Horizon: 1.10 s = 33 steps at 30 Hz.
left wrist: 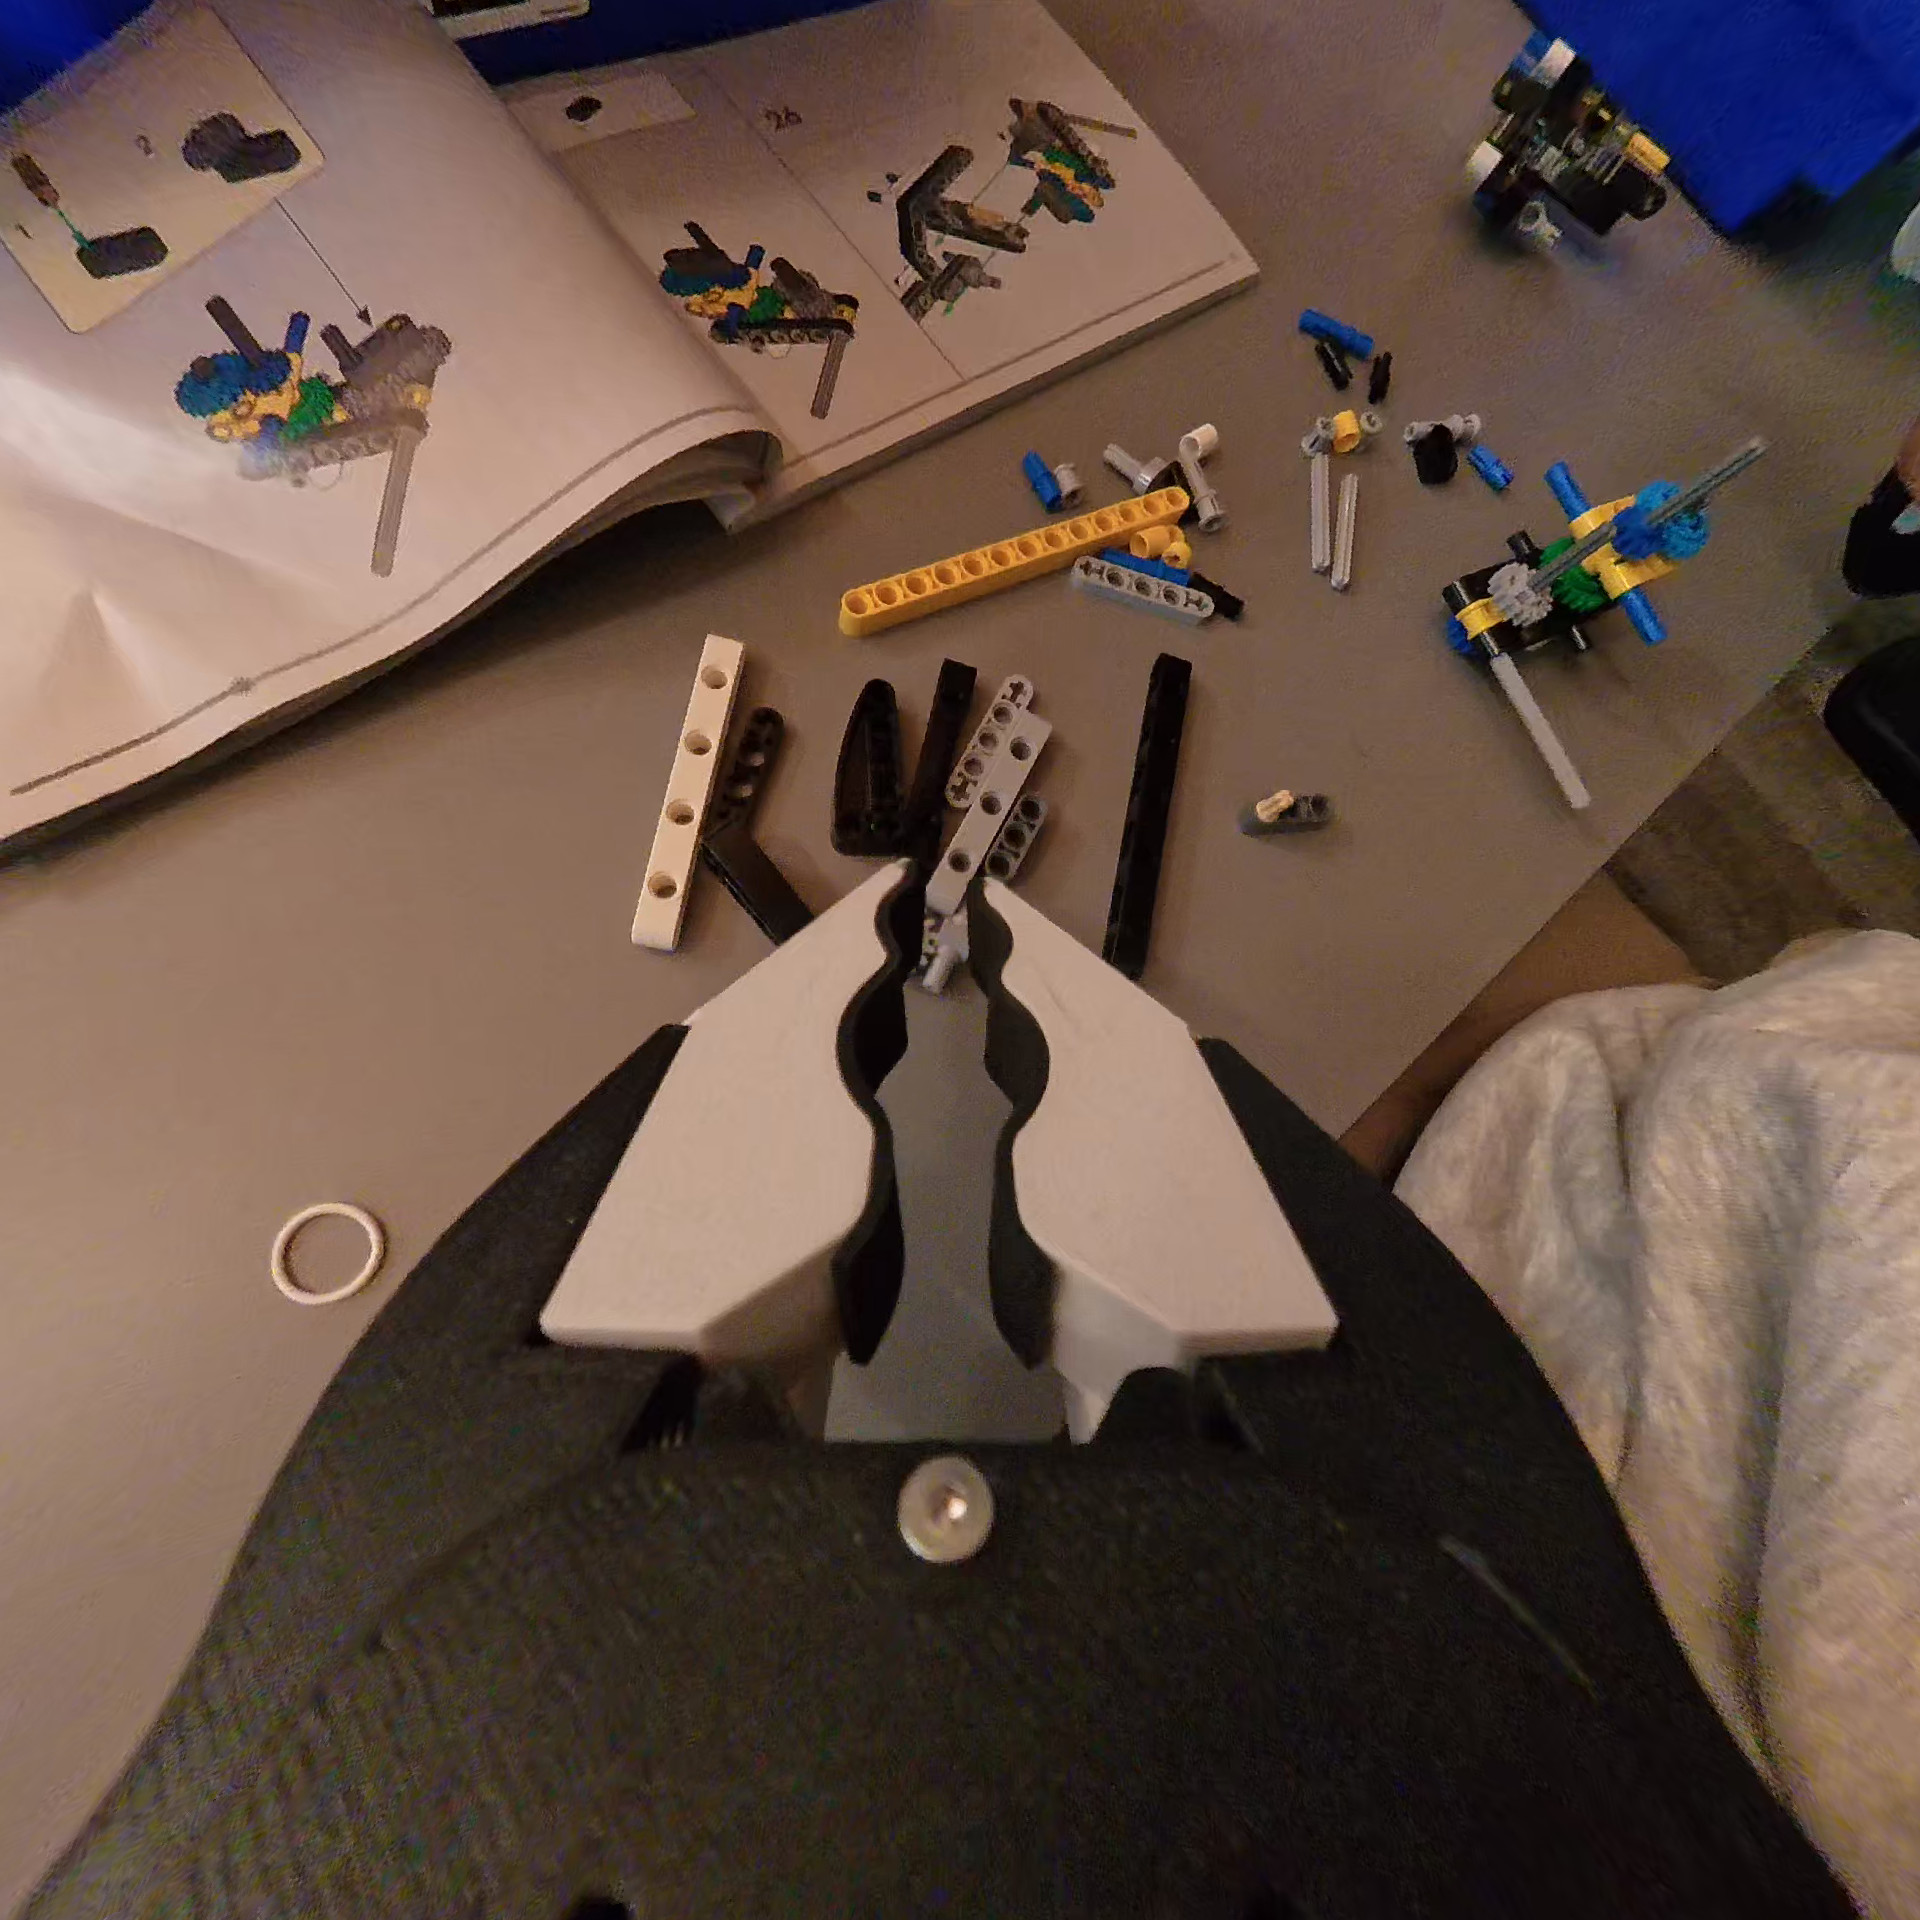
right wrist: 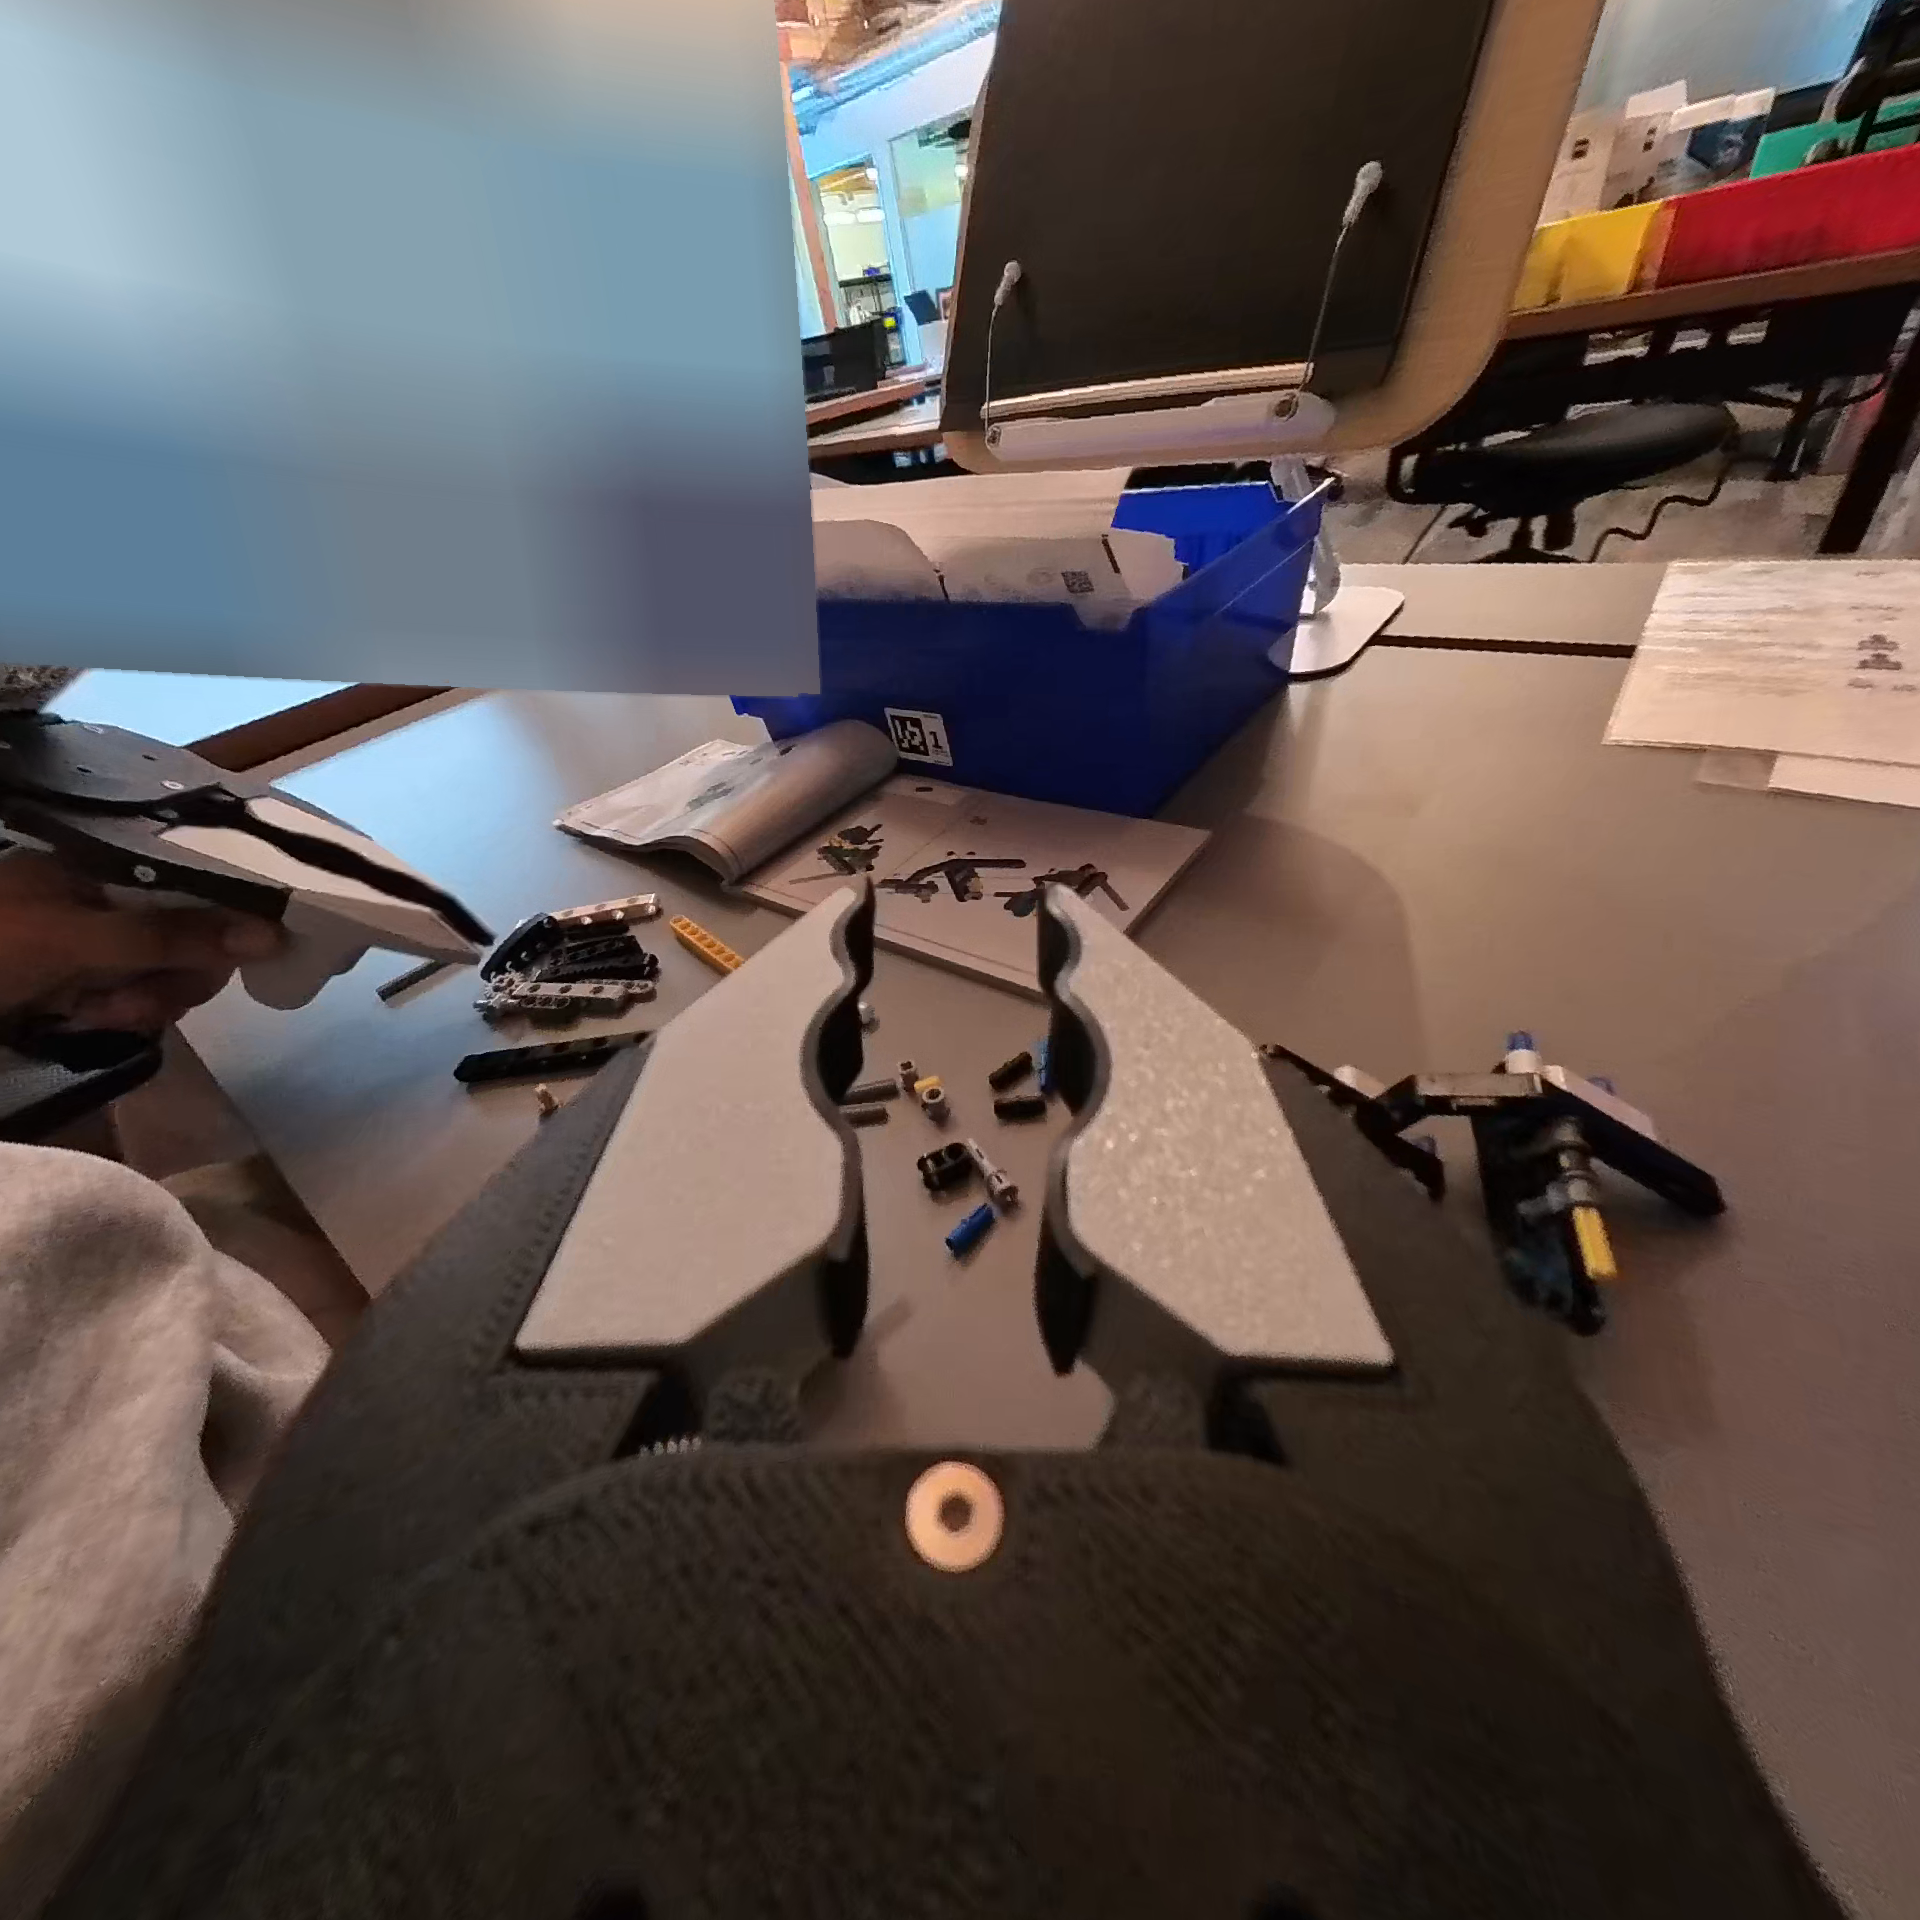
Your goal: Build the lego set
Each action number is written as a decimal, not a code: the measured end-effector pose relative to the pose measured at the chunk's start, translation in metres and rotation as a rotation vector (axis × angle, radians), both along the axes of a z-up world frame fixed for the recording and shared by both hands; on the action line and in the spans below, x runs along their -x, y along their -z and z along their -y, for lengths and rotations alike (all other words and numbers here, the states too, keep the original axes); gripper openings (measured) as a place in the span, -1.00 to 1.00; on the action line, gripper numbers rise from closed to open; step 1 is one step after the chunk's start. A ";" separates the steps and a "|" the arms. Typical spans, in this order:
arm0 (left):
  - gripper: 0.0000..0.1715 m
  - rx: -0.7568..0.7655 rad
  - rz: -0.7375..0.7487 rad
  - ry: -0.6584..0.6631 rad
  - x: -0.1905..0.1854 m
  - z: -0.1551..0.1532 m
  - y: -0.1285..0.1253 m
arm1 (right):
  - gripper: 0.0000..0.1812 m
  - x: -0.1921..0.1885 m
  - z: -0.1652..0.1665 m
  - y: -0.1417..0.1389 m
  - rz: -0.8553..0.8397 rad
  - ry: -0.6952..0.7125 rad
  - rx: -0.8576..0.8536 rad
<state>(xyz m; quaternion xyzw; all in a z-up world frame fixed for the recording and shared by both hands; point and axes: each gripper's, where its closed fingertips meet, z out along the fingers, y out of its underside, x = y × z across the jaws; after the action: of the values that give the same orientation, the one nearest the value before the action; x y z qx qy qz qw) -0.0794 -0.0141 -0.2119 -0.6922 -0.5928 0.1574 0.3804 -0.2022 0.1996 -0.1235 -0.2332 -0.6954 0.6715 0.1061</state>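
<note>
- bench [left wrist: 260, 1039]: grey top, carries everything. Instruction booklet [left wrist: 436, 343] lies open at the far left, blue bin [right wrist: 1039, 665] behind it.
- left hand-held gripper [left wrist: 940, 914]: jaws drawn in narrow, tips pinching the near end of a light grey liftarm [left wrist: 987, 790]. The beam sticks out forward from the tips over the beam pile.
- right hand-held gripper [right wrist: 956, 935]: jaws wide apart and empty, hovering above the loose small parts, touching none of them.
- beam pile, just beyond the left tips: white beam [left wrist: 691, 790] to the left, long black beam [left wrist: 1148, 810] to the right, curved black panel [left wrist: 868, 769] between. Yellow beam [left wrist: 1013, 561] lies farther off.
- sub-assembly with blue gear [left wrist: 1569, 582]: near the right edge of the left wrist view, well apart from the left tips. A second black build [right wrist: 1538, 1174] sits right of the right gripper.
- small pins and connectors [right wrist: 966, 1132]: scattered between and under the right jaws; blue pin [right wrist: 971, 1231] is nearest.
- Likely step: lifting the grey liftarm clear of the pile. Grip is only on the end, so it could swivel; keep the squeeze firm, lift straight up, and avoid dragging the black pieces touching it.
- Then the right side probably needs a pin; close on one only, and square to its length.
</note>
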 end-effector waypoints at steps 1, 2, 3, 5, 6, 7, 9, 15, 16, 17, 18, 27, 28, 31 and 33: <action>-0.93 -0.004 -0.006 -0.003 0.001 0.000 -0.001 | -0.69 0.001 0.000 0.001 0.004 0.001 0.004; -0.93 -0.014 -0.009 -0.005 0.002 0.000 -0.001 | -0.71 0.002 0.000 0.003 0.010 0.002 0.002; -0.93 -0.026 -0.005 -0.005 0.002 -0.001 -0.001 | -0.71 0.002 0.001 0.005 0.017 0.002 -0.003; -0.92 -0.041 0.006 -0.006 0.001 0.001 0.002 | -0.71 0.003 0.002 0.008 0.026 0.000 -0.011; -0.92 -0.042 0.006 -0.008 0.000 0.003 0.003 | -0.71 0.003 0.003 0.009 0.027 0.000 -0.016; -0.92 -0.044 0.002 -0.011 0.000 0.005 0.004 | -0.71 0.004 0.004 0.010 0.025 0.003 -0.023; -0.92 -0.060 -0.016 -0.014 0.002 0.009 0.003 | -0.70 0.006 0.003 0.013 0.013 0.015 -0.046; -0.91 -0.161 -0.063 -0.009 0.016 0.023 -0.005 | -0.69 0.022 -0.013 0.011 -0.002 0.096 -0.048; -0.91 -0.159 -0.064 -0.005 0.018 0.025 -0.005 | -0.68 0.022 -0.014 0.011 0.007 0.099 -0.033; -0.90 -0.153 -0.064 0.001 0.019 0.027 -0.005 | -0.68 0.023 -0.014 0.010 0.014 0.101 -0.022; -0.89 -0.146 -0.067 0.007 0.019 0.028 -0.006 | -0.68 0.024 -0.014 0.011 0.019 0.103 -0.018; -0.79 -0.126 -0.021 0.123 0.001 0.011 0.001 | -0.69 0.026 -0.007 0.018 0.047 0.091 -0.023; -0.79 -0.122 -0.016 0.134 0.000 0.008 0.002 | -0.69 0.026 -0.006 0.018 0.051 0.086 -0.022; -0.79 -0.092 0.007 0.158 -0.003 0.002 0.006 | -0.69 0.024 -0.005 0.019 0.059 0.073 -0.016; -0.81 -0.064 0.025 0.176 -0.004 -0.001 0.010 | -0.69 0.023 -0.006 0.018 0.063 0.064 -0.005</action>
<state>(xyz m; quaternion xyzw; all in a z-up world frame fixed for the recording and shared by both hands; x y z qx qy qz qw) -0.0753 -0.0133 -0.2216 -0.7309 -0.5392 0.0956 0.4074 -0.2253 0.2052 -0.1411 -0.2762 -0.6922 0.6583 0.1061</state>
